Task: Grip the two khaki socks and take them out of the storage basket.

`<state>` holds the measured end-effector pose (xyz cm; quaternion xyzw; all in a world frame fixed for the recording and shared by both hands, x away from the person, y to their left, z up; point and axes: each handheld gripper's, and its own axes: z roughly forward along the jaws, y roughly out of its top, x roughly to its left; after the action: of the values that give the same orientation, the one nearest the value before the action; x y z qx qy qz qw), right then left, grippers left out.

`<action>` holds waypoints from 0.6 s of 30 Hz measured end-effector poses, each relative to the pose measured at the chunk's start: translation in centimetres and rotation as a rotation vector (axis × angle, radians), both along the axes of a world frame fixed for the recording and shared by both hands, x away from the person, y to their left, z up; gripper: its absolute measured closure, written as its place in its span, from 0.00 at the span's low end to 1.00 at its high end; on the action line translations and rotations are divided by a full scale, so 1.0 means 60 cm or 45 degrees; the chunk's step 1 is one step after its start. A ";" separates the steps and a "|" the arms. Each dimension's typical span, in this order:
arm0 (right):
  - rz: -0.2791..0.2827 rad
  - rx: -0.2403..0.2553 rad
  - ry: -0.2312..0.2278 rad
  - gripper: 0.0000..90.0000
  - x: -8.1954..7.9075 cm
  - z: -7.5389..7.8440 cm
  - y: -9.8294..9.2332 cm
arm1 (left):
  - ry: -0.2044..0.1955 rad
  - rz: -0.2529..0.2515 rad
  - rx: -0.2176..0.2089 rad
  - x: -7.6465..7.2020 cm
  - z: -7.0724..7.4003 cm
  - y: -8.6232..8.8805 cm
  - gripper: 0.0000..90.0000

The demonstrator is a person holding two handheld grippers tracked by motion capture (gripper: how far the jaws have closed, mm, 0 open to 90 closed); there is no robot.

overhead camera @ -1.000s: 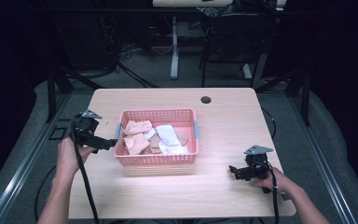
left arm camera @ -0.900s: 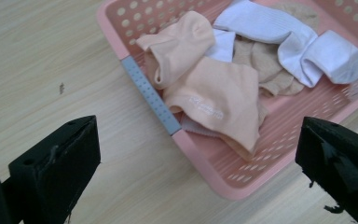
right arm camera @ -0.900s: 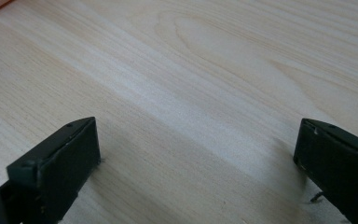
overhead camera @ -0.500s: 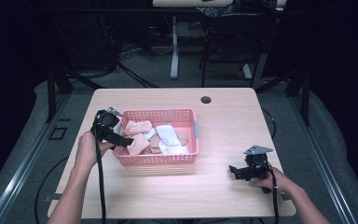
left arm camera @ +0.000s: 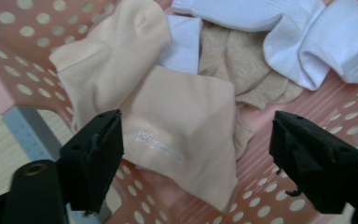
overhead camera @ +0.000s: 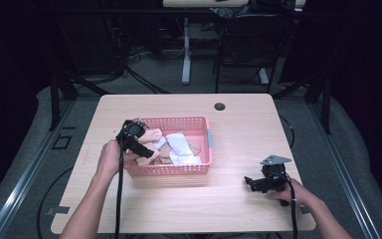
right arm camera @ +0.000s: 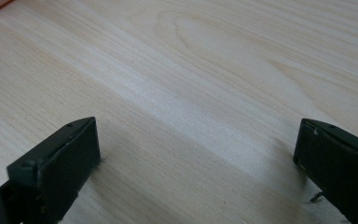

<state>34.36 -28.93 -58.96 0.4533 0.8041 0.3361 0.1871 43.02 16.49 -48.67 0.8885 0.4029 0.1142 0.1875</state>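
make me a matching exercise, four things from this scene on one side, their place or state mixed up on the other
Things:
1. left gripper
2. right gripper
3. peach sock
4. white socks

Places or states:
A. bunched at the basket's far side in the left gripper view
B. jaws open over bare table
C. lying between open jaws that have just been closing
D. reaching into the pink basket

Pairs: 1-D, 2-B, 3-C, 4-A

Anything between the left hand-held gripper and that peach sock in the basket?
Nothing visible. The left hand-held gripper is inside the pink basket, its jaws just closing in but not yet pressing the peach sock, which lies between them on top of the pile.
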 end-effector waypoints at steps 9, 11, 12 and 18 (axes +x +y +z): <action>0.002 0.006 0.001 0.00 0.000 0.000 0.000 | 0.097 -0.006 0.050 0.012 -0.031 -0.016 0.30; 0.002 0.006 0.001 0.00 0.000 0.000 0.000 | 0.113 -0.004 0.070 0.013 -0.033 -0.018 0.32; 0.002 0.006 0.001 0.00 0.000 0.000 0.000 | 0.119 0.002 0.080 0.014 -0.034 -0.020 0.34; 0.001 0.006 0.000 0.00 0.000 0.000 0.000 | 0.158 0.023 0.127 0.019 -0.042 -0.022 0.45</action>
<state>34.36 -28.93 -58.97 0.4533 0.8036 0.3380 0.1858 44.14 15.20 -51.22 0.8983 0.4157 0.0807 0.1167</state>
